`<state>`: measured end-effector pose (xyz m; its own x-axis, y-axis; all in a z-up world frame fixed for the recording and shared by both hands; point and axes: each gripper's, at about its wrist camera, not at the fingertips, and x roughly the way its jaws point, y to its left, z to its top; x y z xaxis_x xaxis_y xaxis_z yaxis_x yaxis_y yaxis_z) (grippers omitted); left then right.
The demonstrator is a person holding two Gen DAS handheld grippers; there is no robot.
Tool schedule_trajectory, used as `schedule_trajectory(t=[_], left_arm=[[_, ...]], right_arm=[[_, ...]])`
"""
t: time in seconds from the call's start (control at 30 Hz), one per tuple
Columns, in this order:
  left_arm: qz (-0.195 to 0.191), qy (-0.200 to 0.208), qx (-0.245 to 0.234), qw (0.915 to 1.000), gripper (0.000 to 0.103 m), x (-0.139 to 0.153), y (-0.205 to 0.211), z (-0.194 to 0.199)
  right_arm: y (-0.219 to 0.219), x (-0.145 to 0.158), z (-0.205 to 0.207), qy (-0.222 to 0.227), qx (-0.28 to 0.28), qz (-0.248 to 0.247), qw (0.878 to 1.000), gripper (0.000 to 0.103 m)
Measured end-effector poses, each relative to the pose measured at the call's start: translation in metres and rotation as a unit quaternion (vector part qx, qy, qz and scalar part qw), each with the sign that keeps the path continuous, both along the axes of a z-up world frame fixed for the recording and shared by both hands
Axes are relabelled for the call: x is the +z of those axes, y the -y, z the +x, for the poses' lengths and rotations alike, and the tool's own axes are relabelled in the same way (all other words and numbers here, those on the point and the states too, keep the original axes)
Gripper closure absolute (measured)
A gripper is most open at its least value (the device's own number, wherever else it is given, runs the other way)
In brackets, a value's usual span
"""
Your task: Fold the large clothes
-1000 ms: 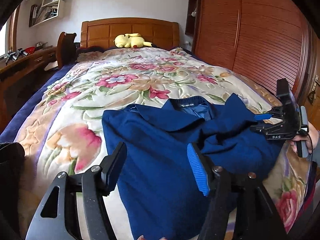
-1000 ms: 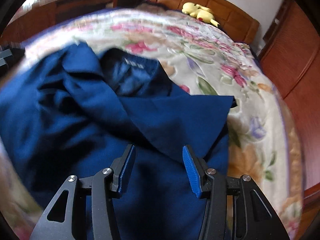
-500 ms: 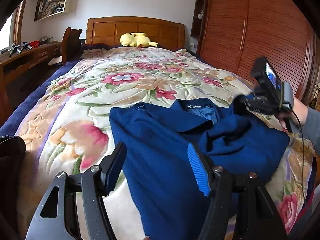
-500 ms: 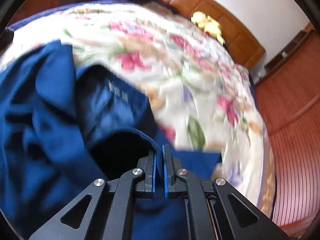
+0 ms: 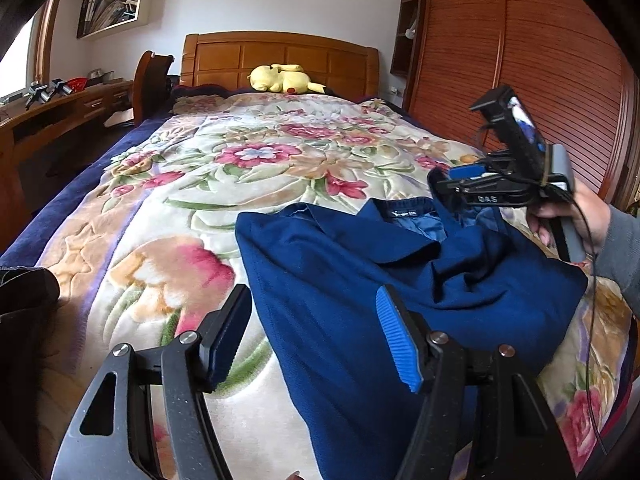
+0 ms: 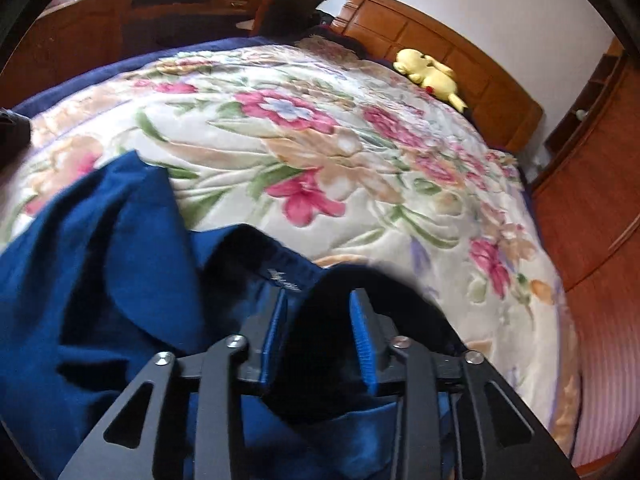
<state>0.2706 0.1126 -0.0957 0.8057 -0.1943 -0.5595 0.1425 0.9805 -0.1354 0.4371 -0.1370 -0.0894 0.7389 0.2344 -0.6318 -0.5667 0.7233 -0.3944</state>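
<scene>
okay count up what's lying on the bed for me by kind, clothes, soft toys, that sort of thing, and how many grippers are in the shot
Blue garments: 1, the blue jacket on the floral blanket
Yellow plush toys: 1, the plush toy by the headboard
Grippers: 2, left gripper and right gripper
Total: 4
</scene>
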Motion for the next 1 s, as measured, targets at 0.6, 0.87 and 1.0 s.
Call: schedule_trajectory(t=[0.6,0.87,1.0], left_arm=[[0.001,-0.001,0.005,1.0000,0.036,-0.001,-0.003,0.001],[0.000,-0.005,0.004,1.0000,0.036,-0.004,-0.008,0.001],[0.002,-0.008,0.003,1.0000,0.036,-0.006,-0.006,0.003]], right_arm=[[-0.043,-0.042,-0.048,-0.077,0.108,-0.061,0.989,0.063],[-0.049,-0.028,0.003,-0.010,0.036,-0.065,0.997,0.063],[-0.024,0.005,0.049,0.023,-0.074,-0.019,0.997,0.066]])
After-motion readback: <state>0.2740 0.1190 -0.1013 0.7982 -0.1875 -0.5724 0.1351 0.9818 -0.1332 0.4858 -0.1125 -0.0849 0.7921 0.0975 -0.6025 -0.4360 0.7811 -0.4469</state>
